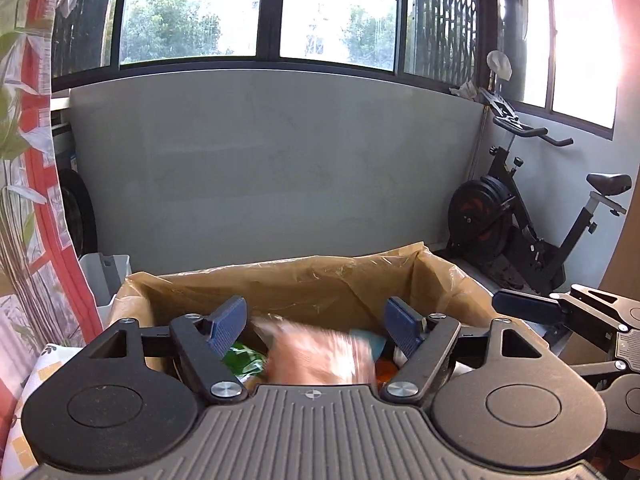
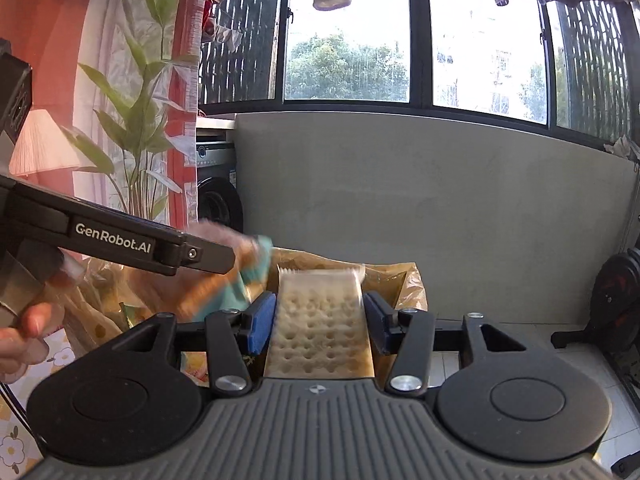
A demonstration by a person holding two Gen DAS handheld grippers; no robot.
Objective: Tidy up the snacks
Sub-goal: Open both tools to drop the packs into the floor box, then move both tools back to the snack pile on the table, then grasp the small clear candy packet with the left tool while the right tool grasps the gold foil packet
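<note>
My left gripper [image 1: 316, 320] is open over a box lined with brown plastic [image 1: 280, 280]. A blurred pink and teal snack packet [image 1: 320, 356] is in the air between and below its fingers, not held. It also shows as a blur in the right wrist view [image 2: 236, 276], beside the left gripper's finger [image 2: 200, 256]. My right gripper [image 2: 320, 320] is shut on a clear-wrapped cracker pack [image 2: 320, 328], held just in front of the box [image 2: 404, 284]. A green packet [image 1: 244, 360] lies inside the box.
A grey wall panel [image 1: 280, 168] stands behind the box. An exercise bike [image 1: 520, 216] is at the right. A red patterned curtain [image 1: 36, 160] and a washing machine [image 2: 216, 192] are at the left. A flowered tablecloth [image 2: 60, 356] lies under the box.
</note>
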